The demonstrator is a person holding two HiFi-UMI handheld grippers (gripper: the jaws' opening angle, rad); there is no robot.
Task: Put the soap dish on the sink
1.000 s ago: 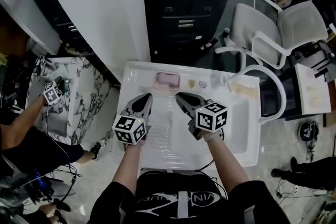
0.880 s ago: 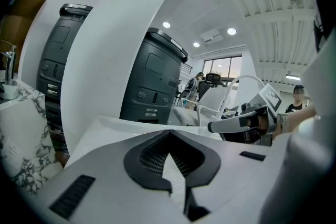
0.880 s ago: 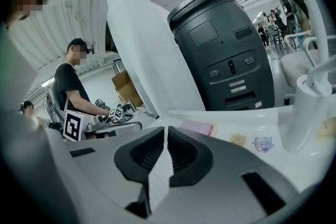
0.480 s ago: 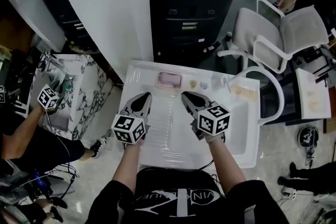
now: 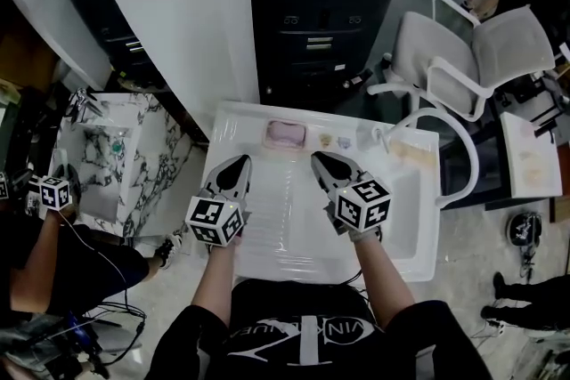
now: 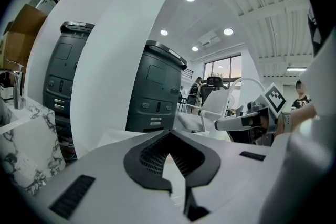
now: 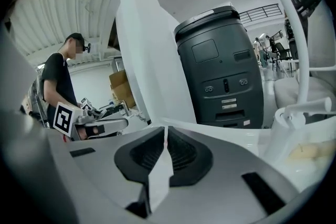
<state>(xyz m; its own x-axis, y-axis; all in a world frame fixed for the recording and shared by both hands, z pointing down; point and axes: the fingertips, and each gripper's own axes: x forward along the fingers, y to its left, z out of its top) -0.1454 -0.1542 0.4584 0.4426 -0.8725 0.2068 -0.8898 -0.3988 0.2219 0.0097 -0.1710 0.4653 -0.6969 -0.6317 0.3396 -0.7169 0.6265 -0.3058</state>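
Head view: pink soap dish (image 5: 286, 134) lies on the back ledge of the white sink (image 5: 405, 227), beyond left gripper (image 5: 233, 165) and right gripper (image 5: 322, 160), both closed, empty; grey chair (image 5: 481, 49) nearby

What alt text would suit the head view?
Seen from above, a person holds the left gripper and right gripper, both shut and empty, over a white sink. A pink soap dish sits on the sink's back ledge beyond them.

The pink soap dish (image 5: 286, 134) lies flat on the white sink's (image 5: 228, 134) back ledge.
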